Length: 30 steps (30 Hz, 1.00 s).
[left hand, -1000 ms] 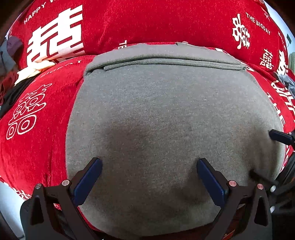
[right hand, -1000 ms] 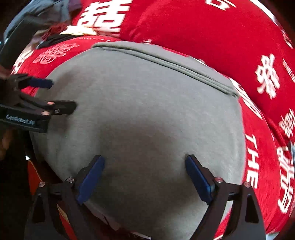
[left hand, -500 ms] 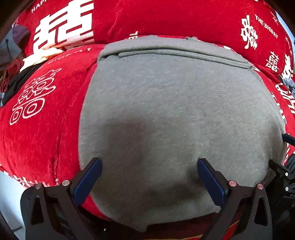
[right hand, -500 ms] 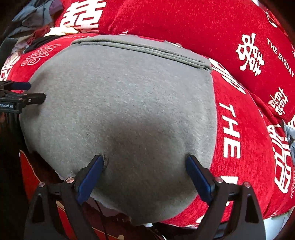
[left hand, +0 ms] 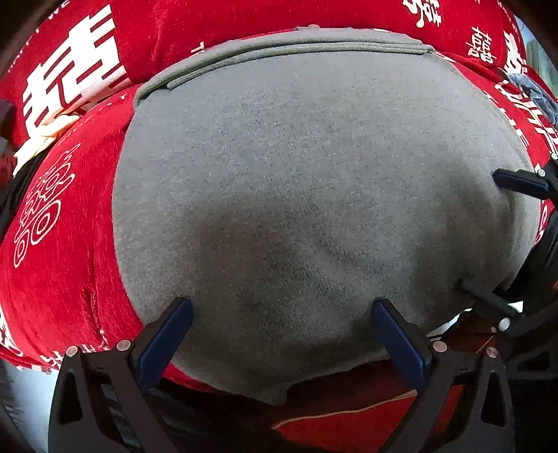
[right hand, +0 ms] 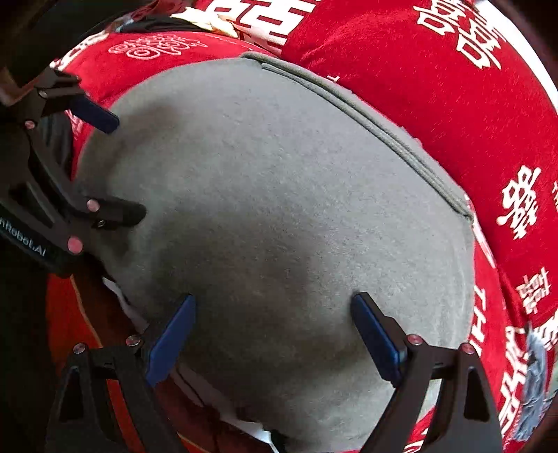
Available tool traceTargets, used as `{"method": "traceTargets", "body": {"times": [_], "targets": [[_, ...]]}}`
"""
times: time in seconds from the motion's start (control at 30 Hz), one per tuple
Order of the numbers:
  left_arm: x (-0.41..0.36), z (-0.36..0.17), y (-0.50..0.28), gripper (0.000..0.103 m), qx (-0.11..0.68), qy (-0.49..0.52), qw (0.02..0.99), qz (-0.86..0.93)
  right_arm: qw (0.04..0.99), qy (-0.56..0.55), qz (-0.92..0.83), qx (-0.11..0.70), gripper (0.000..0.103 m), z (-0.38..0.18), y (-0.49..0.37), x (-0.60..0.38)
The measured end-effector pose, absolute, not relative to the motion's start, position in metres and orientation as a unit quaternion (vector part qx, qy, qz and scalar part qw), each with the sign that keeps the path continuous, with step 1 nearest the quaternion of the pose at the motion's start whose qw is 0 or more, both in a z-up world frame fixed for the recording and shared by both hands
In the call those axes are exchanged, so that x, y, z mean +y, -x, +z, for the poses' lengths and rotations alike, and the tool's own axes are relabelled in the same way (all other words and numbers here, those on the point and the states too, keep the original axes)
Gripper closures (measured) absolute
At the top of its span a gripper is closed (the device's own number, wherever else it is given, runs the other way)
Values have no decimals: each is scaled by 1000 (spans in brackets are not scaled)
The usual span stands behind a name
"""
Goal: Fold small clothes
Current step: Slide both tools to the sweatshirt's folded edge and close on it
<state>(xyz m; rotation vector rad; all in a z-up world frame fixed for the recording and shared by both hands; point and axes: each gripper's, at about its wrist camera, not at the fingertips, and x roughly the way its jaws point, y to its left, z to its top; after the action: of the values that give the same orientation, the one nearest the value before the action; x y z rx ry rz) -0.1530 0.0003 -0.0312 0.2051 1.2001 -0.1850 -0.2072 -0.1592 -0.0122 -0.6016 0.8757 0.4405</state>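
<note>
A grey knit garment (left hand: 307, 195) lies flat on a red printed cover (left hand: 66, 251), its banded far edge just short of a red cushion (left hand: 265, 21). The near edge overhangs the cover's front. Both grippers, left (left hand: 282, 334) and right (right hand: 273, 331), hover over that near edge with jaws spread wide, holding nothing. Bare red cover flanks both sides.

Bright, sharp centre; dark, fisheye-warped edges; soft shadows.

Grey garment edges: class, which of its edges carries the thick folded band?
The far edge of the grey garment, beside the red cushion; the others are plain.
</note>
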Motion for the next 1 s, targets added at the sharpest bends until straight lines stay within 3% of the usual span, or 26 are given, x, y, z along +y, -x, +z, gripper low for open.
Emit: {"method": "traceTargets", "body": {"times": [0.2, 0.47, 0.73, 0.8, 0.83, 0.9, 0.93, 0.97, 1.0], "targets": [[32, -32, 151, 0, 591, -54, 802, -65, 849, 221, 147, 457, 8, -9, 196, -220], [107, -42, 154, 0, 620, 137, 772, -34, 846, 36, 110, 520, 8, -4, 195, -309], [70, -71, 148, 0, 671, 124, 729, -55, 831, -41, 120, 541, 7, -19, 203, -313], [68, -70, 144, 1, 670, 135, 728, -55, 833, -39, 125, 537, 21, -17, 205, -308], [66, -69, 144, 7, 667, 142, 729, -59, 836, -30, 115, 536, 28, -17, 205, -309], [72, -69, 146, 19, 666, 147, 729, -66, 839, -29, 97, 535, 55, -17, 203, -315], [73, -68, 148, 28, 665, 146, 729, -70, 840, -40, 97, 533, 62, -17, 203, -321], [74, -67, 150, 38, 664, 145, 730, -72, 839, -49, 103, 532, 78, -15, 202, -326], [73, -67, 153, 45, 664, 145, 730, -75, 836, -63, 119, 532, 88, -14, 203, -329]]}}
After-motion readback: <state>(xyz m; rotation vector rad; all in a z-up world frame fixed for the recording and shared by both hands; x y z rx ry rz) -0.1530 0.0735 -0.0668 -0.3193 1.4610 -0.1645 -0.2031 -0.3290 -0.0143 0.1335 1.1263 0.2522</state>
